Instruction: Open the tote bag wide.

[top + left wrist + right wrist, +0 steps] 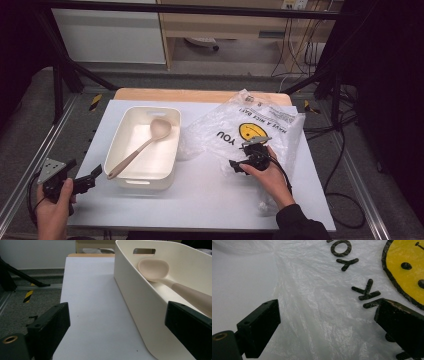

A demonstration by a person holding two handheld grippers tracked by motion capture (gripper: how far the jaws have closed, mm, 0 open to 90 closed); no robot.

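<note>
Two grippers stand open: the right gripper hovers over the thin, crinkled clear plastic bag right of the cream plastic tub. Light and slippery, it likely needs pinching at a fold. The left gripper waits beside the tub.

My fingers are matt black. Under them on the right lies a clear, milky plastic bag printed with black letters and a yellow smiley face. Left sits a cream tub holding a pale pink-beige spoon on the white worktop.
</note>
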